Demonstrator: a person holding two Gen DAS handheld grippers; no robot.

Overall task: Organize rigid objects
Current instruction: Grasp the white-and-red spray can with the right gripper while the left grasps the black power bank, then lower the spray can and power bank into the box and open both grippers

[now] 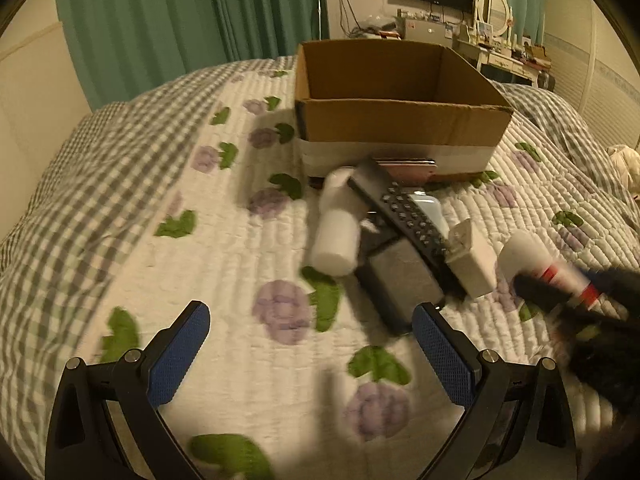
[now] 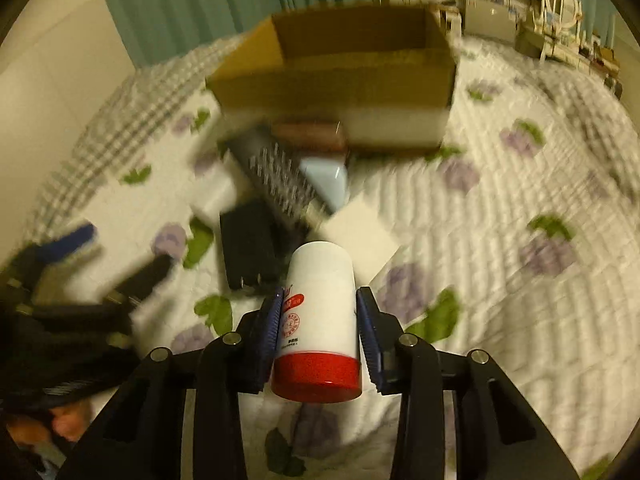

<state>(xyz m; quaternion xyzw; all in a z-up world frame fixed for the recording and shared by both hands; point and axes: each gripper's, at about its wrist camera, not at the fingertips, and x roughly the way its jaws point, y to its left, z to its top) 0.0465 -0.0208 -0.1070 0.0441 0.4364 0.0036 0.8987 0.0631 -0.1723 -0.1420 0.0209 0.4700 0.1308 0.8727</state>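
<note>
Clamped on a white bottle with a red cap (image 2: 320, 320), the right gripper (image 2: 318, 312) has its 2 blue pads pressed against the bottle's sides, cap end toward the camera and base pointing out over the bed. Its partner, the left gripper (image 1: 310, 354), stands wide apart and holds nothing, hovering above the floral quilt (image 1: 240, 240).

Just beyond the bottle lies the clutter to be sorted: a black remote control (image 1: 400, 208) propped across a white cylinder (image 1: 336, 236), a dark rectangular block (image 1: 400, 276), a small white box (image 1: 472, 258) and a pale blue case (image 2: 326, 178). A flat pinkish item, possibly a phone, rests against the base of the cardboard box (image 1: 400, 124), though blur makes that uncertain. The box sits open-topped further back on the quilt, well apart from the bottle.

The step in hand looks like carrying the bottle to the box. Since the grip is on a smooth round body, the squeeze should stay firm and the bottle should be lifted clear of the remote before travelling. It should pass above the near wall of the box, go down inside, and only then be let go, so it does not roll out.
</note>
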